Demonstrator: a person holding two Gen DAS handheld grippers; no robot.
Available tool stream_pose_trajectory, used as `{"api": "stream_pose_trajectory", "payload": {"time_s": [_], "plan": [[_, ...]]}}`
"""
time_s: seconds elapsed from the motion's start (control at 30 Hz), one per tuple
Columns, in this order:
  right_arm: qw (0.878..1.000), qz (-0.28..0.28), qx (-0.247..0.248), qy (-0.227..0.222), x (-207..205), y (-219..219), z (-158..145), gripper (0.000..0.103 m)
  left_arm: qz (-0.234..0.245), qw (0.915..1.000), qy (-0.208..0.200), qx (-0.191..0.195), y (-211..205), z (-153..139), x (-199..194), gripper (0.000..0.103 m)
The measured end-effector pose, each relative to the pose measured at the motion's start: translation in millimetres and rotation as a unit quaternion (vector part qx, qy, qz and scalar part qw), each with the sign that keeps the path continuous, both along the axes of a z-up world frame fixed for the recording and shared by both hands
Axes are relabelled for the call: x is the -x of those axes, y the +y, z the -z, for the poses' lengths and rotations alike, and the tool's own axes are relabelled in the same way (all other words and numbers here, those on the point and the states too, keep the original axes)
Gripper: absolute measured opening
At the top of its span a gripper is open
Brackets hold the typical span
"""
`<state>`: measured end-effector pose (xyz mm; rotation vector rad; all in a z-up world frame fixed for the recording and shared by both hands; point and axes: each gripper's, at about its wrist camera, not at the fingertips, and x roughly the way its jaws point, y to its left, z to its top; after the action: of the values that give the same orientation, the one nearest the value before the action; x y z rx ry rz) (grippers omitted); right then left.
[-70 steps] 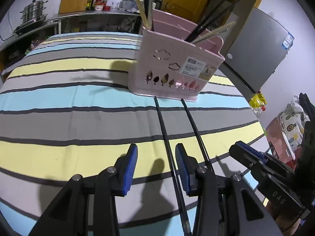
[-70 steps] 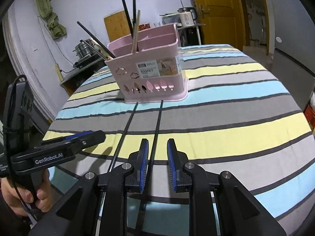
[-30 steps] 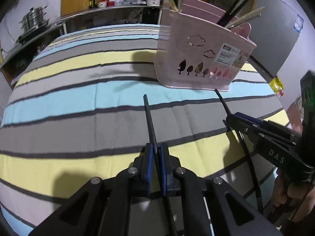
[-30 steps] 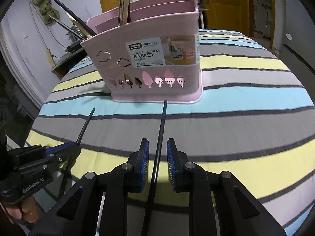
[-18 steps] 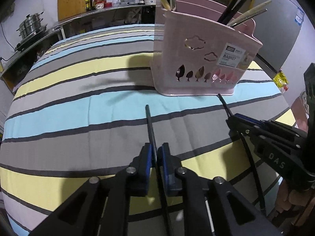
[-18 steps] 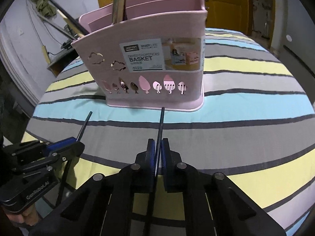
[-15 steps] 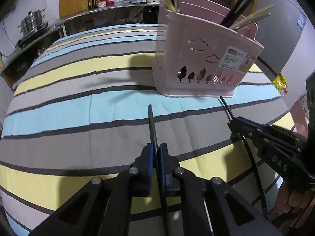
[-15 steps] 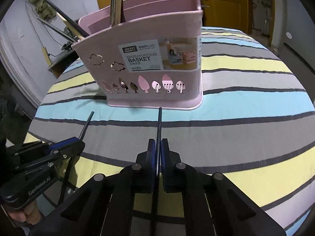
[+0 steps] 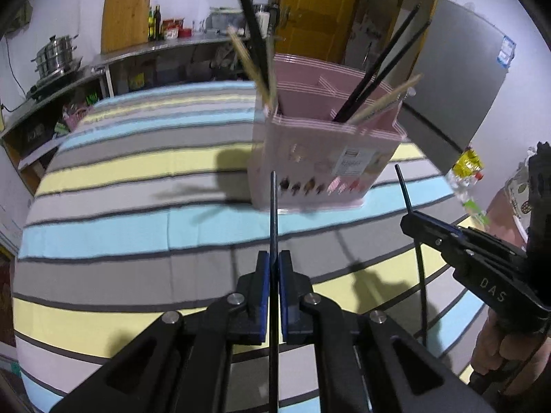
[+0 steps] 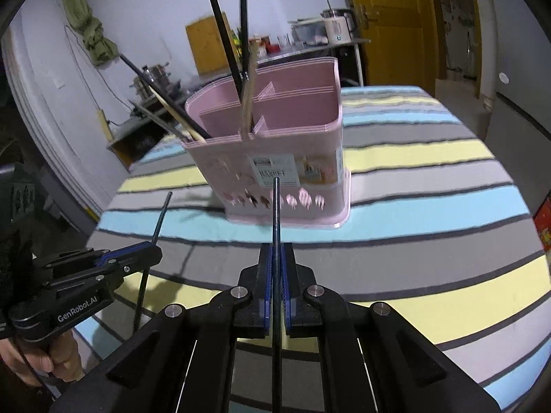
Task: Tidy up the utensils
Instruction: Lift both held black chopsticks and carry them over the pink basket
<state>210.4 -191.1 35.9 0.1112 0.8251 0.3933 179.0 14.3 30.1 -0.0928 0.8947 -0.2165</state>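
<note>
A pink chopstick basket (image 9: 327, 158) (image 10: 275, 158) stands on the striped table and holds several black and wooden chopsticks. My left gripper (image 9: 274, 258) is shut on a black chopstick (image 9: 274, 206), lifted off the cloth and pointing at the basket. My right gripper (image 10: 275, 251) is shut on another black chopstick (image 10: 276, 206), also lifted, tip in front of the basket. The right gripper shows in the left wrist view (image 9: 411, 222), its chopstick (image 9: 403, 186) sticking up. The left gripper shows in the right wrist view (image 10: 151, 251) with its chopstick (image 10: 161, 218).
The striped tablecloth (image 9: 137, 206) (image 10: 430, 206) covers the round table. A counter with pots (image 9: 55, 58) lies beyond the far edge. A grey fridge (image 9: 458, 79) stands to the right and a yellow door (image 10: 389, 17) behind.
Both grippers closed on the two black chopsticks that lay on the cloth, then lifted them. The view has risen, so the basket's open top now shows.
</note>
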Motion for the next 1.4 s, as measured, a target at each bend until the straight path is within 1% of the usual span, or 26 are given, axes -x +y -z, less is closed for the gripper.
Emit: {"api": "stream_pose_trajectory", "payload": {"time_s": [0.3, 0.47, 0.8, 1.2, 1.4], "plan": [[0.998, -0.005, -0.006, -0.061, 17, -1, -52, 0.005, 0.011, 0.9983, -0.056, 0.007, -4, -55, 8, 0.006], [0.996, -0.005, -0.004, -0.091, 26, 2, -72, 0.005, 0.014, 0.9968, -0.078, 0.011, -4, -74, 14, 0.006], [0.995, -0.007, 0.000, -0.095, 42, 1, -71, 0.005, 0.016, 0.9962, -0.084, 0.016, -2, -76, 34, 0.006], [0.996, -0.009, 0.013, -0.092, 61, -3, -74, 0.005, 0.027, 0.9965, -0.079, 0.008, 0, -81, 62, 0.006], [0.996, -0.012, 0.019, -0.092, 67, -1, -74, 0.005, 0.021, 0.9974, -0.065, 0.023, 9, -80, 69, 0.006]]}}
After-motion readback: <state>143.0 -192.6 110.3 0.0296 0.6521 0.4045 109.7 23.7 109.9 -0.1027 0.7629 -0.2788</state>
